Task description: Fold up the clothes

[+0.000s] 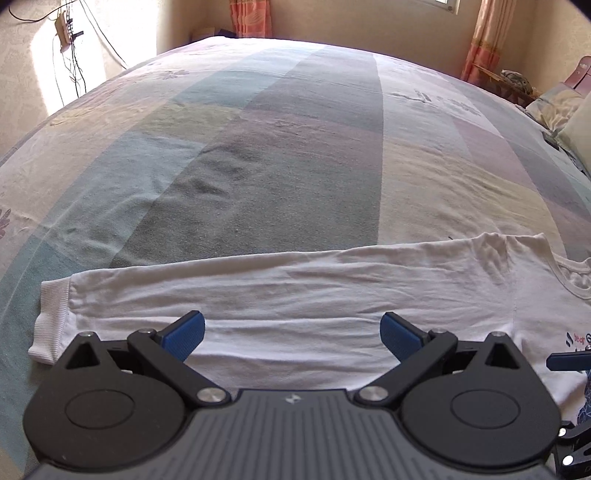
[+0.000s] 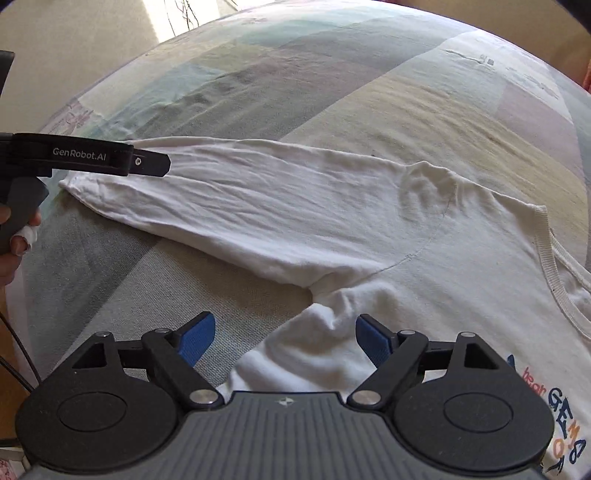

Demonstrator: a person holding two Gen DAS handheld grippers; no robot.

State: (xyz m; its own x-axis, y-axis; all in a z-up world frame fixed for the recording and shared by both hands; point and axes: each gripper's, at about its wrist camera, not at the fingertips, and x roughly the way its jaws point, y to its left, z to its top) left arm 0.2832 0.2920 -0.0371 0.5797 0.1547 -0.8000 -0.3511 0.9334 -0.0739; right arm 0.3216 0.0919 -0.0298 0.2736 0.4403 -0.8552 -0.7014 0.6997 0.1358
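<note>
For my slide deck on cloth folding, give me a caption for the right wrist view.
Open right gripper hovers over a white long-sleeved shirt spread on a patchwork bedspread.

Left wrist view: from just above the white shirt (image 1: 295,295), angled down along its sleeve toward the far wall (image 1: 351,18). Right wrist view: close over the armpit, facing down across the bed (image 2: 332,92). Shared: sleeve, collar, patchwork bedcover.
</note>
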